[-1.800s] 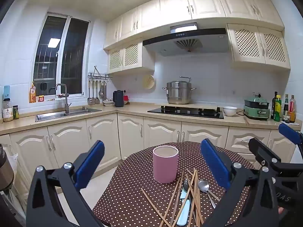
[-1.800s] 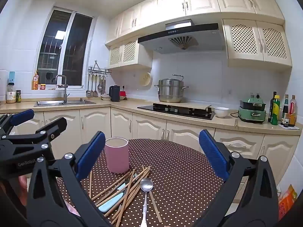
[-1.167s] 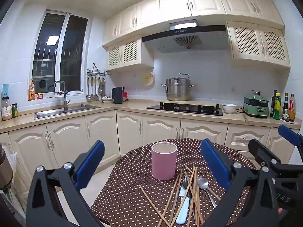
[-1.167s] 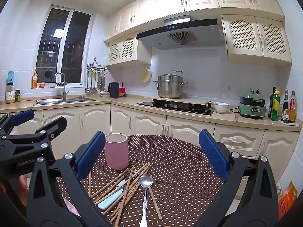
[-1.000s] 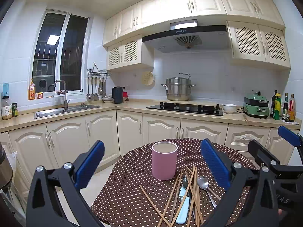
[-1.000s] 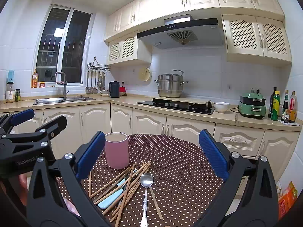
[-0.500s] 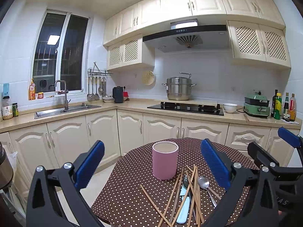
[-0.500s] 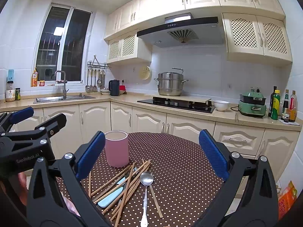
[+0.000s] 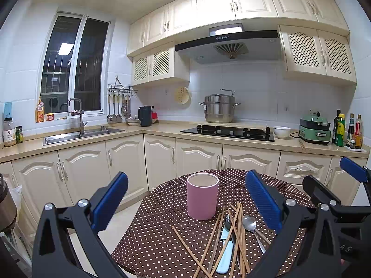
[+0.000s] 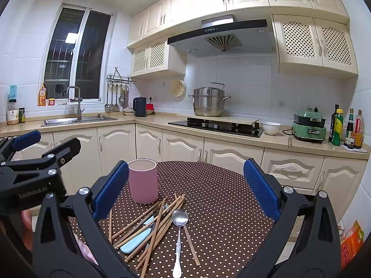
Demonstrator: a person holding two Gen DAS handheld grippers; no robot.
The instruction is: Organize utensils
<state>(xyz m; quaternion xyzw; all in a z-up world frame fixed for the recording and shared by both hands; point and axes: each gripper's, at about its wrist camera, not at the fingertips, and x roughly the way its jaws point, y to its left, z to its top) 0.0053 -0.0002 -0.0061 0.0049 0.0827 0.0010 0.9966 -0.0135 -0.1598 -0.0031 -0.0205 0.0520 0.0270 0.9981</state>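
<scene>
chopsticks and spoon lie scattered beside pink cup.

Pink cup, brown polka-dot tablecloth

One pink cup stands on one dotted round table. At the cup's five o'clock lies a heap of wooden chopsticks, roughly ten, too crossed to count exactly. One metal spoon lies at the heap's three o'clock, and one pale-blue-handled utensil within it. Two grippers show.
</scene>
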